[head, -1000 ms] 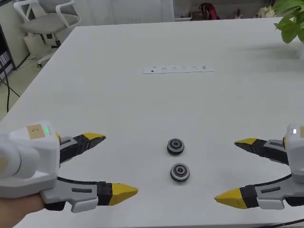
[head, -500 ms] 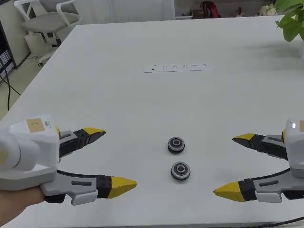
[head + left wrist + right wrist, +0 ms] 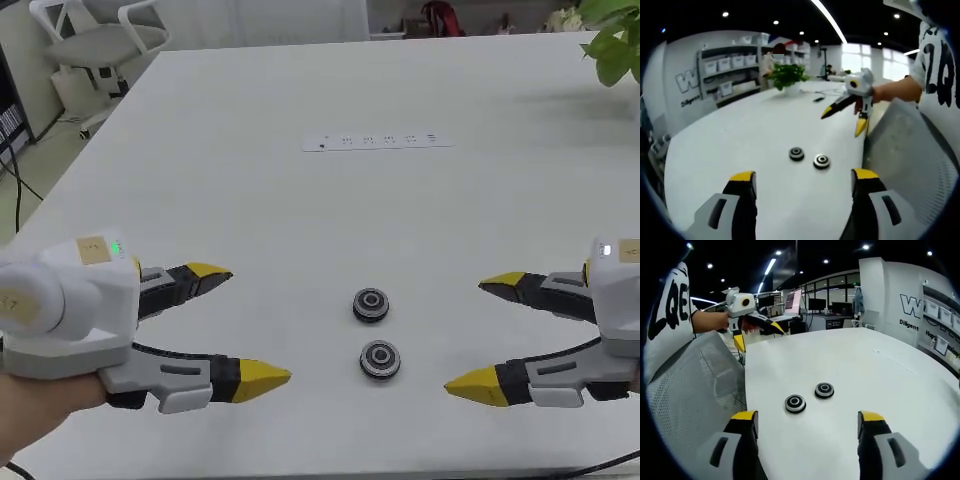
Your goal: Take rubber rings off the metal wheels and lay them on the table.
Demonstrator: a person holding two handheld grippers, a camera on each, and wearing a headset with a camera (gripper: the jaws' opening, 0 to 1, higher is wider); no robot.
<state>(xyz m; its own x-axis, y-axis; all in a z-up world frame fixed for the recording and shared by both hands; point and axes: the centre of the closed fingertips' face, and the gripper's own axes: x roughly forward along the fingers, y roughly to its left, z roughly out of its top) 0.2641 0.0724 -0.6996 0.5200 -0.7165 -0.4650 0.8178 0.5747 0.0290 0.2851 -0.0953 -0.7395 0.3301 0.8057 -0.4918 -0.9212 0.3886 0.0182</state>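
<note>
Two small metal wheels with black rubber rings lie flat on the white table. The far wheel (image 3: 371,305) (image 3: 796,154) (image 3: 824,390) sits just behind the near wheel (image 3: 380,359) (image 3: 821,161) (image 3: 795,403). My left gripper (image 3: 245,325) (image 3: 802,182) (image 3: 757,335) is open, to the left of the wheels, its yellow-tipped jaws pointing at them. On the right, my right gripper (image 3: 480,335) (image 3: 807,422) (image 3: 845,120) is open too, facing the wheels from the other side. Both grippers are well apart from the wheels and hold nothing.
A flat white power strip (image 3: 377,143) lies across the table's middle. A green plant (image 3: 612,40) (image 3: 786,76) stands at the far right corner. A white office chair (image 3: 95,40) is beyond the far left corner. The table's near edge (image 3: 330,470) runs close under the grippers.
Both grippers have edged slightly inward toward the wheels and stay open. The wheels have not moved; the view has shifted a little.
</note>
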